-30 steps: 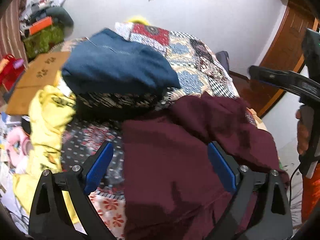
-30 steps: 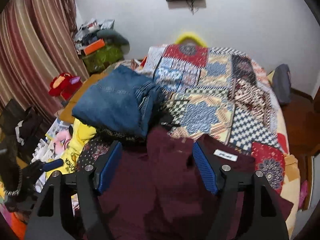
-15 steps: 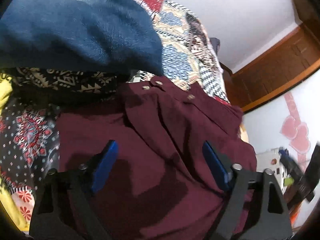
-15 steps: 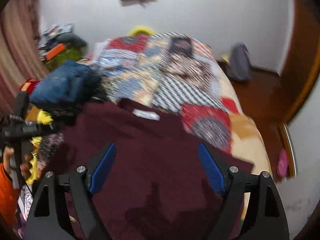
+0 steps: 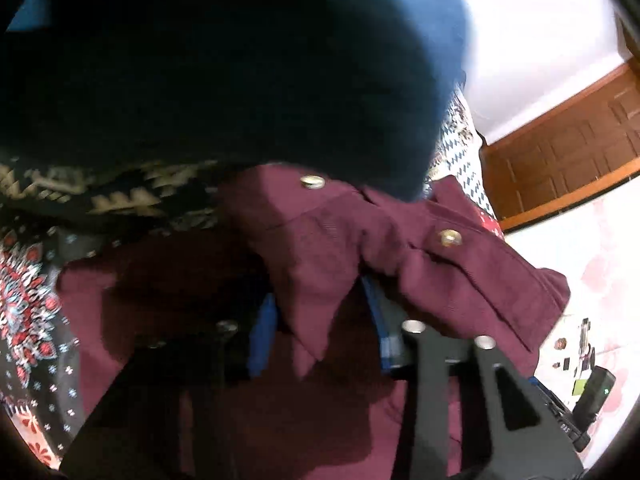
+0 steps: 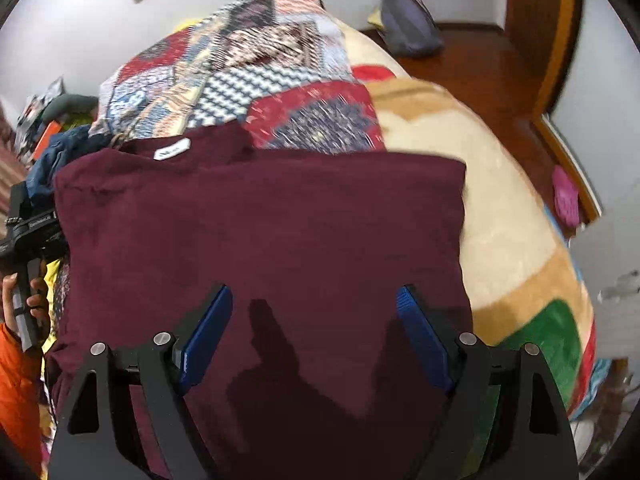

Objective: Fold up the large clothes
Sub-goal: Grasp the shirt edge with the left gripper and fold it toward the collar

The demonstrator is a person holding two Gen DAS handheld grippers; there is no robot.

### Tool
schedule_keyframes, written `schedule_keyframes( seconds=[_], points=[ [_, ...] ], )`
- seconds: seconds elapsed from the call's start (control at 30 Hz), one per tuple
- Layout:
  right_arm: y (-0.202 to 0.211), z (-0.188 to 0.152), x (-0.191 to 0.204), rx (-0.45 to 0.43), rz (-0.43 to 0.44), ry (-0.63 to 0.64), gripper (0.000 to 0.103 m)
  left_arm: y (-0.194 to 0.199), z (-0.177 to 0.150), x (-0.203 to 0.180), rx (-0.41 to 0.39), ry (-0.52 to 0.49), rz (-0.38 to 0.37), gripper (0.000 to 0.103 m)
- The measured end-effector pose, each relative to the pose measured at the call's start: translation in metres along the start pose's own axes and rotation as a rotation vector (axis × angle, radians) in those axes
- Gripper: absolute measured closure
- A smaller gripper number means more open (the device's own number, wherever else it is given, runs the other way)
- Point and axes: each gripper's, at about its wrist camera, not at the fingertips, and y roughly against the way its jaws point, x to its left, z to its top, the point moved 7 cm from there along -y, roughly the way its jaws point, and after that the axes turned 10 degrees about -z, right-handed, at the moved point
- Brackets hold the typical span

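Observation:
A maroon shirt point(image 6: 260, 220) lies spread on the bed, its white neck label at the far left. My right gripper point(image 6: 312, 320) is open and empty just above the shirt's near part. In the left wrist view my left gripper point(image 5: 320, 320) has its blue pads narrowed around a fold of the maroon shirt point(image 5: 328, 240) at its buttoned placket, with brass snaps showing. The pads are partly hidden by the cloth.
Folded blue jeans point(image 5: 240, 60) sit on a black patterned garment point(image 5: 100, 196) right beside the left gripper. A patchwork bedspread point(image 6: 256, 64) and a beige blanket point(image 6: 500, 220) cover the bed. A grey bag point(image 6: 408, 20) lies on the wooden floor.
My left gripper moved down and forward to the shirt's placket and closed on a fold of it. My right gripper swung right and lower over the shirt, staying open.

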Motion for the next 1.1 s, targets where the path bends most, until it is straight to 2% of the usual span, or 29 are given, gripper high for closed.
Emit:
schedule_keyframes(
  seconds=[0.07,0.1,0.13,0.17,0.27,0.4,0.5,0.63,0.7,0.8,0.9,1.03,1.1],
  points=[
    [-0.002,-0.005,-0.004,0.011,0.009,-0.018,0.021,-0.002,-0.001,-0.011,-0.002,-0.059,0.047,0.084],
    [-0.002,-0.007,-0.004,0.012,0.01,-0.021,0.021,-0.002,-0.001,-0.018,-0.006,-0.104,0.088,0.088],
    [-0.001,-0.008,-0.004,0.011,0.011,-0.021,0.021,0.0,-0.003,-0.026,-0.016,-0.154,0.135,0.099],
    [0.0,-0.009,-0.004,0.007,0.011,-0.021,0.021,0.005,-0.005,-0.038,-0.032,-0.211,0.175,0.1],
    [0.003,-0.009,-0.006,0.001,0.014,-0.029,0.021,0.029,-0.01,-0.078,-0.105,-0.341,0.216,0.102],
    [0.018,-0.008,-0.011,-0.036,0.016,-0.039,0.021,0.09,-0.013,-0.13,-0.244,-0.479,0.214,0.102],
    [0.03,-0.005,-0.014,-0.074,0.011,-0.04,0.021,0.143,-0.016,-0.16,-0.348,-0.53,0.195,0.102],
    [0.043,-0.005,-0.023,-0.106,0.021,-0.076,0.021,0.2,-0.025,-0.162,-0.442,-0.536,0.228,0.102],
    [0.044,-0.006,-0.028,-0.11,0.018,-0.089,0.021,0.217,-0.031,-0.154,-0.46,-0.529,0.247,0.102],
    [0.04,-0.011,-0.036,-0.104,0.0,-0.102,0.021,0.224,-0.045,-0.136,-0.452,-0.54,0.323,0.101],
    [0.031,-0.018,-0.038,-0.08,-0.017,-0.101,0.021,0.202,-0.061,-0.104,-0.4,-0.525,0.386,0.1],
    [0.017,-0.031,-0.039,-0.034,-0.031,-0.094,0.021,0.177,-0.081,-0.051,-0.281,-0.447,0.41,0.098],
    [0.009,-0.038,-0.039,-0.009,-0.038,-0.092,0.021,0.172,-0.094,-0.029,-0.224,-0.418,0.408,0.094]
  ],
)
